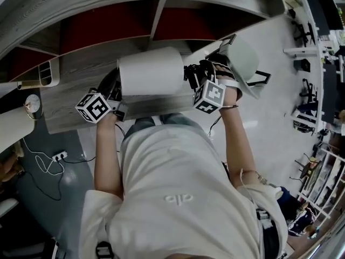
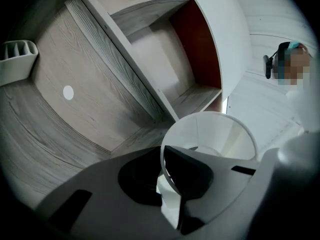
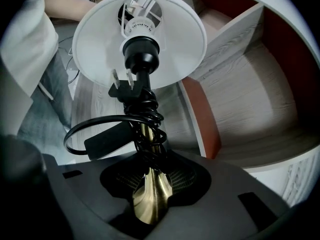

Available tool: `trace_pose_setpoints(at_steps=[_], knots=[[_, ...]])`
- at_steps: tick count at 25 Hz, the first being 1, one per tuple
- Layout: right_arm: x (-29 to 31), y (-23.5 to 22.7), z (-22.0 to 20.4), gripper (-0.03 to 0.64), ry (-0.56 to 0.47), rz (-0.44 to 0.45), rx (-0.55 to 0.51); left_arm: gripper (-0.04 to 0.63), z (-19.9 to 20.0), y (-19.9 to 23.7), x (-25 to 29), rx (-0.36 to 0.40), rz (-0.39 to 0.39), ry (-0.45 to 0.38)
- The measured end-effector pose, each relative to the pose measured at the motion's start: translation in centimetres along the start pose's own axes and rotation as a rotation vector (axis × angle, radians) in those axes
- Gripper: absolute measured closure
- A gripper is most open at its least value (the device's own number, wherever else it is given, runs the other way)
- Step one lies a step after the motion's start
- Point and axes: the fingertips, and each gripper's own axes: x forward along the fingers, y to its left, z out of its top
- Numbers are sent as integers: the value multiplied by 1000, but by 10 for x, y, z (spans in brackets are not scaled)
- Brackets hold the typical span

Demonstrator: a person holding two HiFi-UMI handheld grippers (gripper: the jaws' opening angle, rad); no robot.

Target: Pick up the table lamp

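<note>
The table lamp lies sideways in the air between my two grippers, over the front edge of the grey wooden desk (image 1: 75, 72). Its white drum shade (image 1: 151, 72) points to the left in the head view. My left gripper (image 1: 116, 93) is shut on the shade's thin rim (image 2: 163, 171), and the open shade (image 2: 215, 134) shows beyond the jaws. My right gripper (image 3: 150, 206) is shut on the lamp's brass stem (image 3: 149, 194) where it flares out. A black cord (image 3: 142, 111) is wound round the stem, and its plug (image 3: 120, 88) hangs under the shade (image 3: 140, 34).
The desk carries a shelf unit with red back panels (image 1: 102, 28) and a white divider (image 2: 135, 69). A white slotted organiser (image 2: 17, 59) sits on the desk at the left. A pale chair (image 1: 245, 58) stands to the right. A power strip (image 1: 59, 156) lies on the floor.
</note>
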Motion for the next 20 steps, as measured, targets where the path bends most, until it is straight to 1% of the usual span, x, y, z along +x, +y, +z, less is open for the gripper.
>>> trace_pose_setpoints(at_steps=[9, 20], knots=[[-18, -4, -22, 460, 22, -7, 21, 561, -8, -22, 17, -7, -43, 16], [-17, -2, -40, 460, 34, -33, 20, 563, -15, -30, 25, -17, -51, 22]])
